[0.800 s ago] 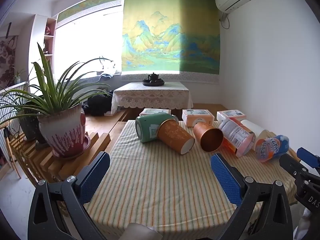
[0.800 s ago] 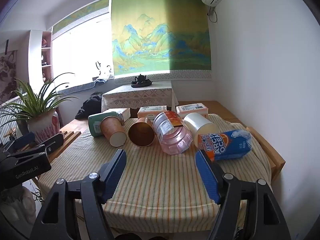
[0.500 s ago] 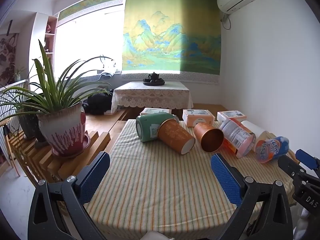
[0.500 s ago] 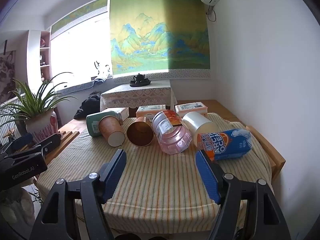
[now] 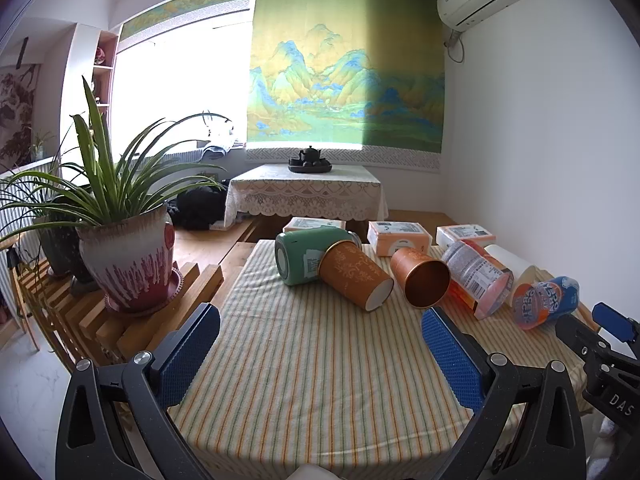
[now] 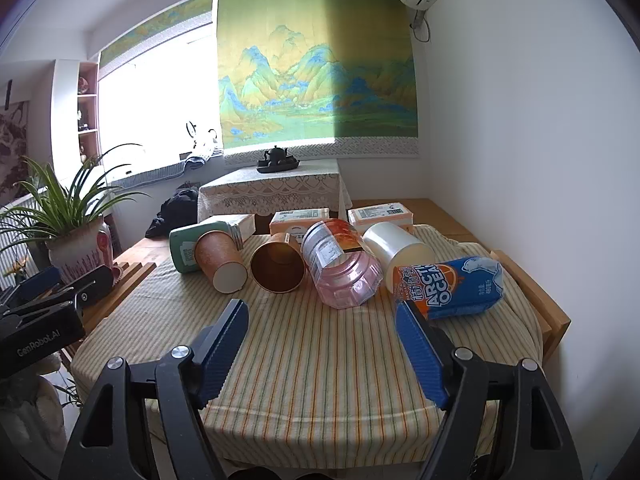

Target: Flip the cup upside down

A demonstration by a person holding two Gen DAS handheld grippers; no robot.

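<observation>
Several cups lie on their sides in a row across the striped tablecloth (image 5: 312,364): a green mug (image 5: 304,254), an orange paper cup (image 5: 354,276), a copper cup (image 5: 422,276), a pink plastic jar (image 5: 478,280), a white cup (image 5: 510,268) and a blue-orange Arctic Ocean cup (image 5: 546,300). The same row shows in the right wrist view, with the copper cup (image 6: 278,266) and the Arctic Ocean cup (image 6: 448,286). My left gripper (image 5: 320,344) is open and empty, short of the row. My right gripper (image 6: 322,336) is open and empty, near the Arctic Ocean cup.
A potted spider plant (image 5: 128,256) stands on a wooden slat rack (image 5: 140,312) left of the table. Three flat boxes (image 5: 398,232) lie behind the cups. A lace-covered table (image 5: 306,194) with a teapot stands farther back. The white wall (image 6: 520,160) is close on the right.
Both grippers have drifted slightly toward the table; the cups look a little nearer. Nothing on the table has moved and both grippers stay open.
</observation>
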